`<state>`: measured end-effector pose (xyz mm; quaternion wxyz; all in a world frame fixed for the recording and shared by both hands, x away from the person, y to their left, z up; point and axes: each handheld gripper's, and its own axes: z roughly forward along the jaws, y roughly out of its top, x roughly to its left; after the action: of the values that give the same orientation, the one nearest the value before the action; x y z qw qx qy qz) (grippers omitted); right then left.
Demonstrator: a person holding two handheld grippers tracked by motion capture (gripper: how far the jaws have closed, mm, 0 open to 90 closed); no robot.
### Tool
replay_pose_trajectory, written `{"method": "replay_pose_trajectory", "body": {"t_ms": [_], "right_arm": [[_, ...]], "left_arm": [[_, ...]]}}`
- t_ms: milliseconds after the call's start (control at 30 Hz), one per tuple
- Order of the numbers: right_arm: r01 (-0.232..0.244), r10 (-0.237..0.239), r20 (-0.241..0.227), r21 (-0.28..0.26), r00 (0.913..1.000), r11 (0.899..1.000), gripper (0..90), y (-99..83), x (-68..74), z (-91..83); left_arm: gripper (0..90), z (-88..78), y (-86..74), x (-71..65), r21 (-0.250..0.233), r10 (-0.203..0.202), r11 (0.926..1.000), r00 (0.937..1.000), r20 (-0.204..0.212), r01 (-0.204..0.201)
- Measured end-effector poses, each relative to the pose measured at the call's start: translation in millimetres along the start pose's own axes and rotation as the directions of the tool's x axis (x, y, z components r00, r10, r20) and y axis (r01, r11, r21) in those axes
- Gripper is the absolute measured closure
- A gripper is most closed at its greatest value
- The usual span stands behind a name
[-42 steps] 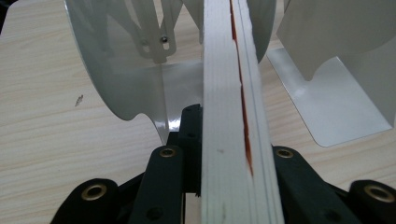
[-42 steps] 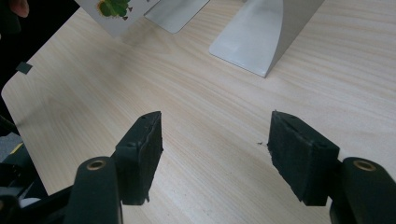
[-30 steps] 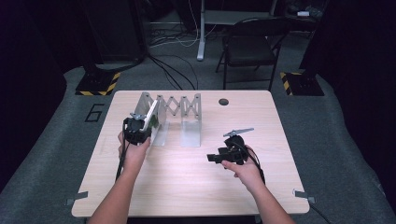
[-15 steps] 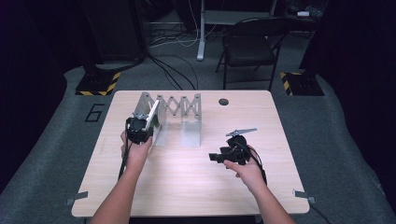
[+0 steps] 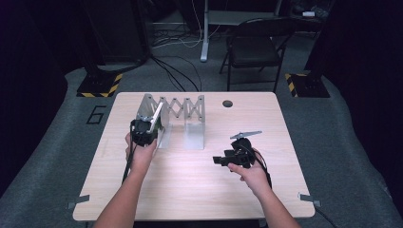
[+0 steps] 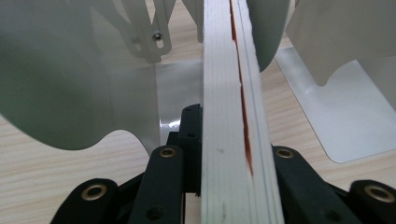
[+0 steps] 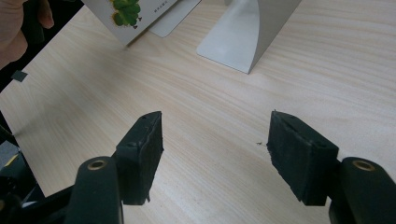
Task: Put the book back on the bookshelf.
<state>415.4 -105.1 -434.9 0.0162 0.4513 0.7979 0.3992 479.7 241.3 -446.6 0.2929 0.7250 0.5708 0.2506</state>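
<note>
Left gripper [image 5: 143, 134]: it is clamping a thin white book [image 6: 236, 116] edge-on between its jaws, and the person's left hand [image 5: 140, 154] is gripping it from below.
Book: in the high view it is showing as a slim pale slab [image 5: 154, 117] tilting up from the gripper, inside the left end of the metal rack [image 5: 178, 110], near the table's far-left corner.
Book's edge: in the left gripper view its page block is running straight up the middle, with a thin red line along the cover side.
Rack: its grey dividers [image 6: 60, 79] are standing on either side of the book, close but apart from it; the zigzag links are spanning the back, near the far edge of the table [image 5: 190, 199].
Right gripper [image 5: 234, 156]: its jaws are standing partly apart with nothing between them, and bare wood is showing in the gap [image 7: 215, 135].
Right gripper's place: it is hovering right of the table's centre, well apart from the rack's right plate [image 7: 247, 32].
Open room: the near half of the surface, up to the near edge and both near corners, is lying bare.
Far edge: a dark round grommet [image 5: 227, 103] is sitting just right of the rack.
</note>
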Motion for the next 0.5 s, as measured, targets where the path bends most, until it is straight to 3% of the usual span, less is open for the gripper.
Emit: {"method": "replay_pose_trajectory", "body": {"t_ms": [67, 500], "right_arm": [[-0.001, 0.001, 0.0, -0.002, 1.0, 1.0, 35.6, -0.1, -0.2, -0.3], [-0.007, 0.007, 0.0, 0.003, 1.0, 1.0, 35.5, -1.0, -0.1, 0.0]], "left_arm": [[75.7, 1.8, -0.4, -0.7, 0.014, 0.008, 0.9999, 1.0, -0.003, -0.008], [72.1, 6.1, -3.2, -4.6, -0.008, 0.018, 0.9998, 0.9995, -0.025, -0.019]]}}
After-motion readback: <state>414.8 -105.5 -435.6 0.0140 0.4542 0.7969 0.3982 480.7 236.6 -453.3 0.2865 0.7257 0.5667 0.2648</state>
